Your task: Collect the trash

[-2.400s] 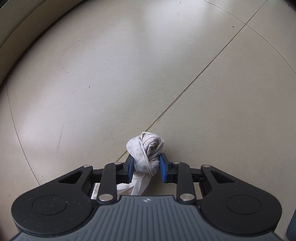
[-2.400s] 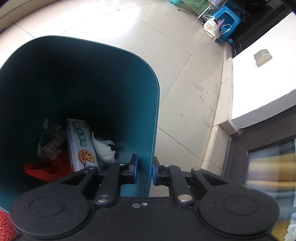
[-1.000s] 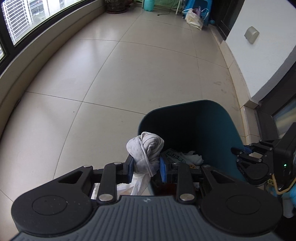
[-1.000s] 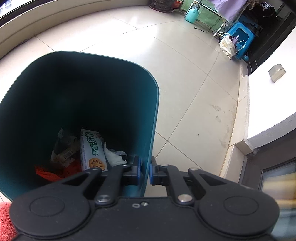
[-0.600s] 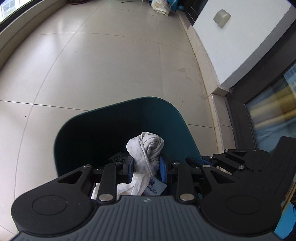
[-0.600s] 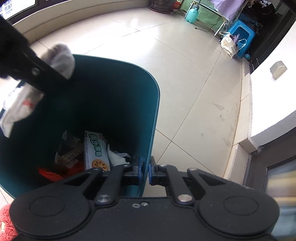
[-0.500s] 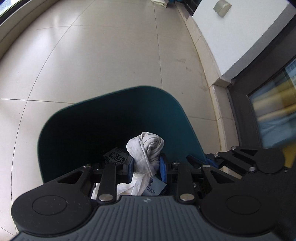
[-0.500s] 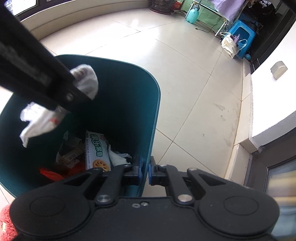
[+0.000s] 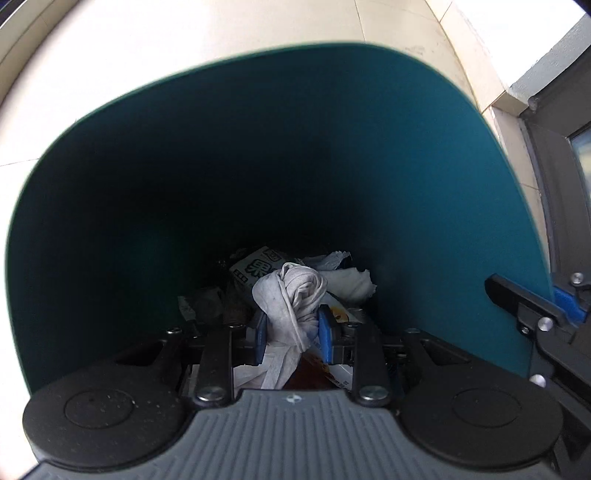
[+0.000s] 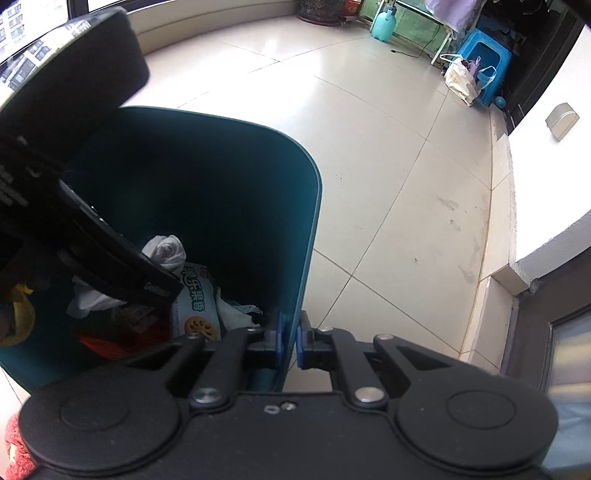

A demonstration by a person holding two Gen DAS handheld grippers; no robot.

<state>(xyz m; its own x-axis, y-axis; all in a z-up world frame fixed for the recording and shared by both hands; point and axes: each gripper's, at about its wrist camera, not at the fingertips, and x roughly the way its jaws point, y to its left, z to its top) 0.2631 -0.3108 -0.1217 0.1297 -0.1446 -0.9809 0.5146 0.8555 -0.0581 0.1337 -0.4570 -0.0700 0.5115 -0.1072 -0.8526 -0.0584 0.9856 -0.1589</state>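
My left gripper (image 9: 290, 328) is clamped on a knotted white rag (image 9: 290, 291): greyish, crumpled cloth twisted into a ball above the blue pads, one loose tail hanging below them. I have it inside the mouth of the teal bin (image 9: 424, 155), above the trash at the bottom. My right gripper (image 10: 290, 341) is pinched on the bin's near wall, one pad inside, one outside.

In the bin, I count one printed snack packet (image 10: 197, 306) with green characters and a yellow round design, one crumpled white tissue (image 9: 349, 280) just beside it, something red (image 10: 107, 341) low at the near side, and some darker scraps I cannot make out. One bin, one rag in hand.

Past the bin: pale tiled floor (image 10: 388, 177), then well apart at the far end one blue stool (image 10: 484, 51) with a white plastic bag (image 10: 460, 79) beside it, and one teal jug (image 10: 384, 23).
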